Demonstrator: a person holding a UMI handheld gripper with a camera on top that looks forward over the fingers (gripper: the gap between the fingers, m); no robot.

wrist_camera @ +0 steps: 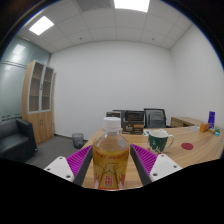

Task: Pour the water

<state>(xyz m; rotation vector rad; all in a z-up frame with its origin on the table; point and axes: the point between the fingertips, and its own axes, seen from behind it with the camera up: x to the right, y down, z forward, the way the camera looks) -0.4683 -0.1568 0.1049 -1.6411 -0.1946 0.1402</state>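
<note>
Office walls and a wooden bench (190,152) lie beyond the claw (111,162), which is clamped on 1 upright, capped bottle (110,152), with a green mug (159,141) waiting nearby, so pouring appears not yet begun.

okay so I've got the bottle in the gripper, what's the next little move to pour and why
Probably carry the bottle right toward the green mug on the desk. The gripper seems shut on it, upright and capped, with the mug off to the side.
</note>
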